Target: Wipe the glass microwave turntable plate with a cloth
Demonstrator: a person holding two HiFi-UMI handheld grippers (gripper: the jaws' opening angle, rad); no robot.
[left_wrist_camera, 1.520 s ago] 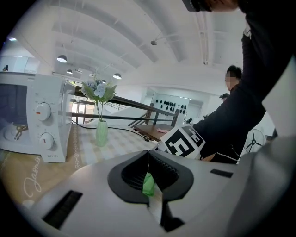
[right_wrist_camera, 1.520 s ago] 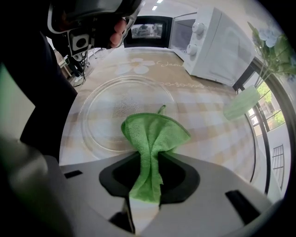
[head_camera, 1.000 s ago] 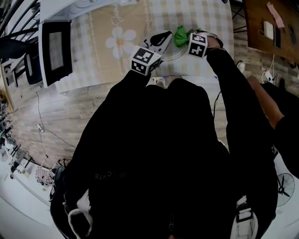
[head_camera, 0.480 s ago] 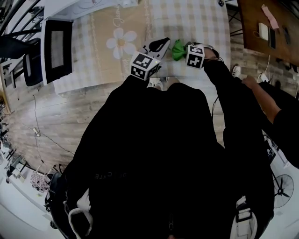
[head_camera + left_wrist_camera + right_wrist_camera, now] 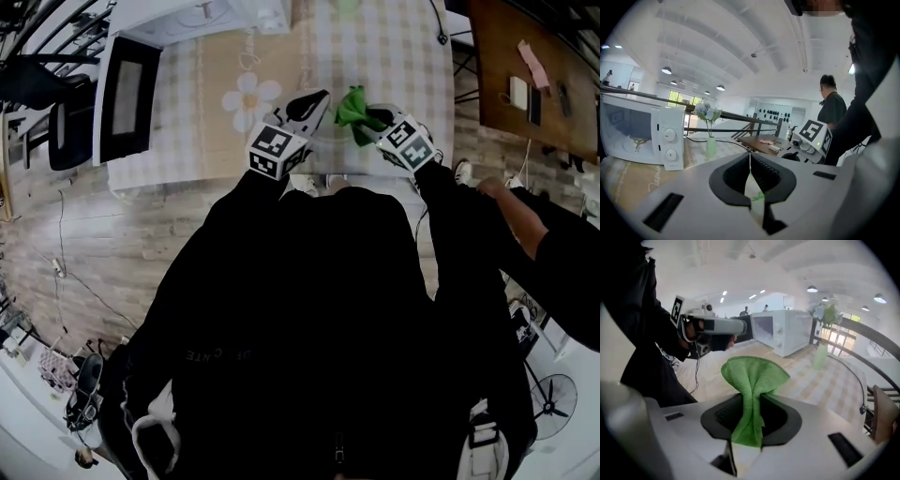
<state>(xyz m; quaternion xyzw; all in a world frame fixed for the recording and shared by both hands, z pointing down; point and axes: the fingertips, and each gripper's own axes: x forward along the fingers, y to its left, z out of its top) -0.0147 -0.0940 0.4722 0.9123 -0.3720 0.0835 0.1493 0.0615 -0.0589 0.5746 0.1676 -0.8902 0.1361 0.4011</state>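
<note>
My left gripper (image 5: pixel 314 105) is held up over the checked table's near edge. Its jaws are shut on the thin glass turntable plate (image 5: pixel 751 185), which I see edge-on as a pale sliver between them. In the head view the plate is too clear to make out. My right gripper (image 5: pixel 377 120) is shut on a bunched green cloth (image 5: pixel 352 108), which fans out above the jaws (image 5: pixel 752 380). The cloth hangs just right of the left gripper's tips. From the right gripper view, the left gripper (image 5: pixel 717 326) is level, with a hand behind it.
A white microwave (image 5: pixel 192 14) stands at the table's back left with its dark door (image 5: pixel 129 94) swung open. A green vase of flowers (image 5: pixel 820 355) stands beyond it. A daisy-print mat (image 5: pixel 248 94) covers the table's left part. A person (image 5: pixel 832 105) stands off to the right.
Both grippers have come a little nearer to me. The right one has turned and swung rightward with the cloth still in it. The head view has shifted slightly.
</note>
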